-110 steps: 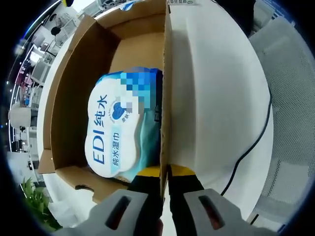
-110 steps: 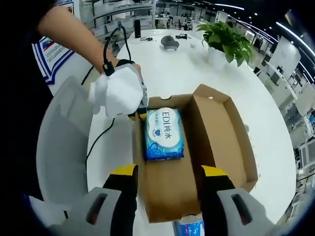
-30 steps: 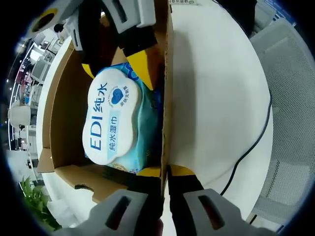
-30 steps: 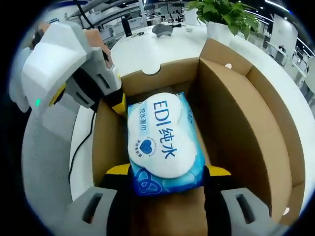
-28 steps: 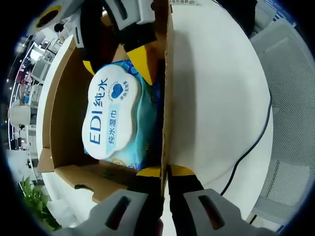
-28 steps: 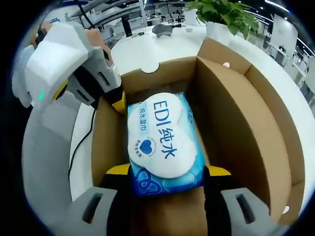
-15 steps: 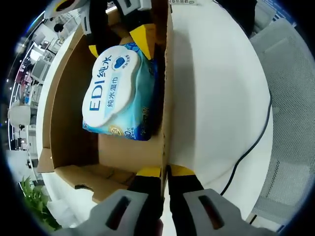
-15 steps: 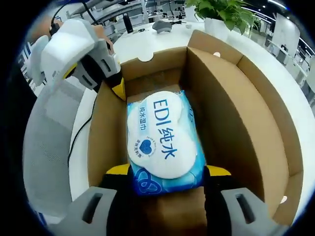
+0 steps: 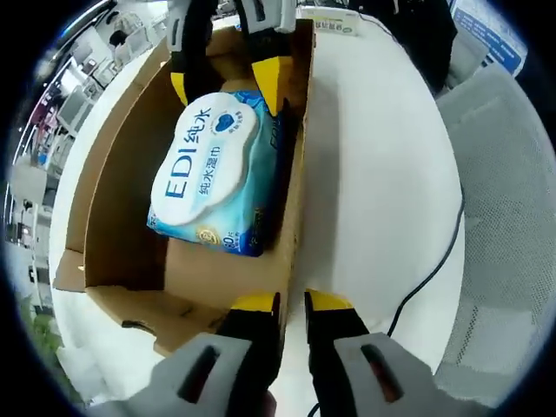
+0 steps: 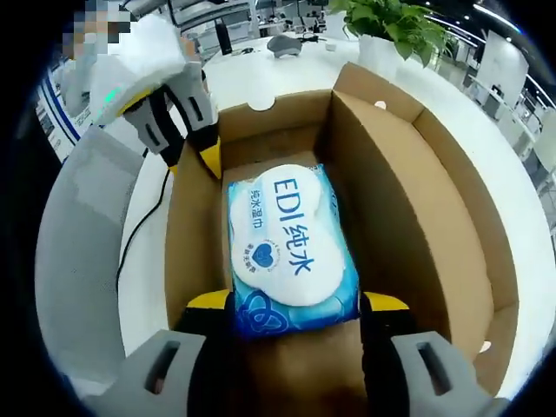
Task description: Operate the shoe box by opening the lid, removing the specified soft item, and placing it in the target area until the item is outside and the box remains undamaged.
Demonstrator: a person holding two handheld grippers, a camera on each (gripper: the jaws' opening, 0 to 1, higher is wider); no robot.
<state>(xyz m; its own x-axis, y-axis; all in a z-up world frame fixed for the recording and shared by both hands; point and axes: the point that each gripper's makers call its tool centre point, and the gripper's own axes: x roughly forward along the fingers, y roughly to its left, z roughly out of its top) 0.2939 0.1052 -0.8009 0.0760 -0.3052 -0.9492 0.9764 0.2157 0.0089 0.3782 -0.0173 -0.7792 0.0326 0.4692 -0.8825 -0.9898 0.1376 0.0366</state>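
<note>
An open brown cardboard shoe box (image 9: 113, 174) (image 10: 400, 200) lies on a white table. A blue and white wet-wipes pack (image 10: 291, 252) (image 9: 217, 174) hangs inside it, raised off the floor at a tilt. My right gripper (image 10: 295, 304) is shut on the pack's near end; its yellow fingers (image 9: 265, 78) come in from the top of the left gripper view. My left gripper (image 9: 292, 302) sits astride the near end of the box's side wall with a narrow gap between its jaws. It also appears at the box's far left corner (image 10: 187, 130).
A black cable (image 9: 426, 278) (image 10: 143, 226) runs across the white table beside the box. A grey mesh chair (image 9: 504, 217) (image 10: 78, 261) stands against the table edge. A potted plant (image 10: 400, 30) and a dark object (image 10: 285, 43) stand beyond the box.
The right gripper closed on the pack and raised it off the box floor. The left gripper's jaws have parted slightly from the wall they pinched, and its view has pulled back.
</note>
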